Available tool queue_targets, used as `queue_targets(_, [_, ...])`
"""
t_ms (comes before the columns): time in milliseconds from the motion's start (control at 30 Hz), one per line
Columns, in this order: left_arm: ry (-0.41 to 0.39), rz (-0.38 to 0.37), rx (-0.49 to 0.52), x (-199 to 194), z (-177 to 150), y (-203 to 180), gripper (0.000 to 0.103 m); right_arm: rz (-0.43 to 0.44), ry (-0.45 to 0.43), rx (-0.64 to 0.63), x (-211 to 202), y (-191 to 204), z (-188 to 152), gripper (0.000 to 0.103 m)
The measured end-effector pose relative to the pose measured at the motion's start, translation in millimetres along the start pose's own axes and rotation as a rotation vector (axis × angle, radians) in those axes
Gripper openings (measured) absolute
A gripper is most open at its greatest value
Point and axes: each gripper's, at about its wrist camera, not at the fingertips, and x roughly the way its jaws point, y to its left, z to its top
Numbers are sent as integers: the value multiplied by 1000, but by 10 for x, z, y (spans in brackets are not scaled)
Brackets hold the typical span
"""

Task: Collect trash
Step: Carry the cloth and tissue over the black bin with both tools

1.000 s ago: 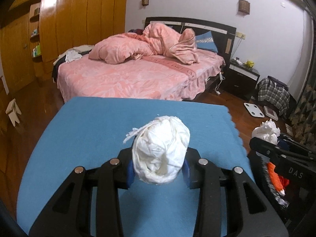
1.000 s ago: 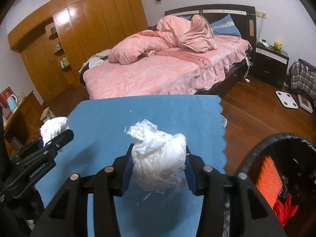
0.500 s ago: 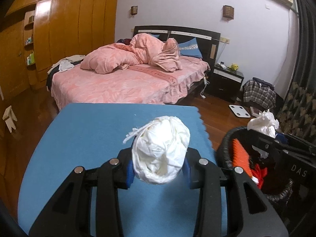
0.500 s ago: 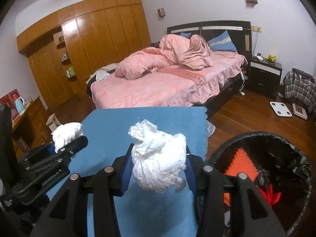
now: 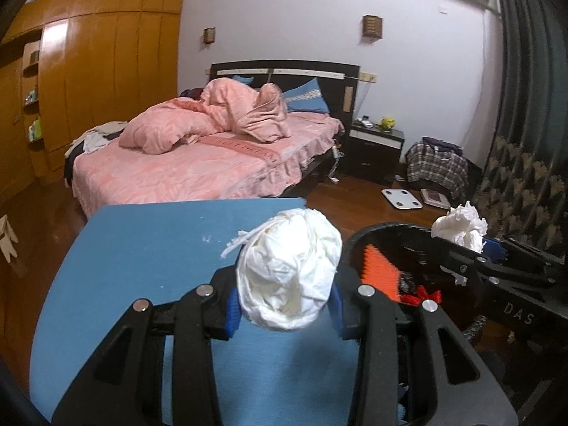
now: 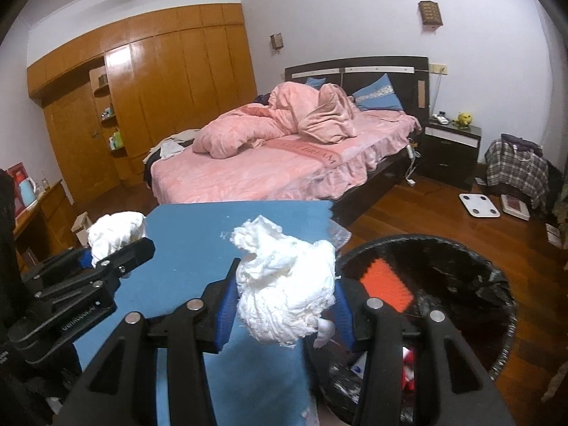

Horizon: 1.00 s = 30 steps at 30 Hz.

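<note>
I am holding a tissue wad in each gripper. My left gripper (image 5: 284, 305) is partly closed, its blue pads pressing both sides of a tightly balled wad (image 5: 287, 269) that is hanging above the blue worktop (image 5: 142, 248), near its right edge. My right gripper (image 6: 284, 309) is likewise partly closed on a looser, more ragged wad (image 6: 284, 284), and it is sitting just beside the rim of the black bin (image 6: 497, 301), which is lined with a dark bag and already has orange and red scraps inside.

Both wads look very light and soft. They are squashing under the pads rather than resisting, so I judge a gentle squeeze across the middle is enough, and a hard one gains nothing. The looser wad is shedding: a small clump is dangling at its lower edge and flecks are lying on the worktop. I expect bits could fall outside the bin unless I am well over the opening before letting go. Paper this light may also cling to a pad.
</note>
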Motion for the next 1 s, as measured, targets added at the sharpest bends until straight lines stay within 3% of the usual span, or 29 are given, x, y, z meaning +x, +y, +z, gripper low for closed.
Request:
queue_targets(533, [-29, -112, 94, 13, 35, -659, 39, -114, -58, 59, -393, -628, -49, 47])
queue_targets(1000, [-25, -215, 151, 373, 100, -1188, 39, -212, -20, 101, -334, -1234, -147, 48])
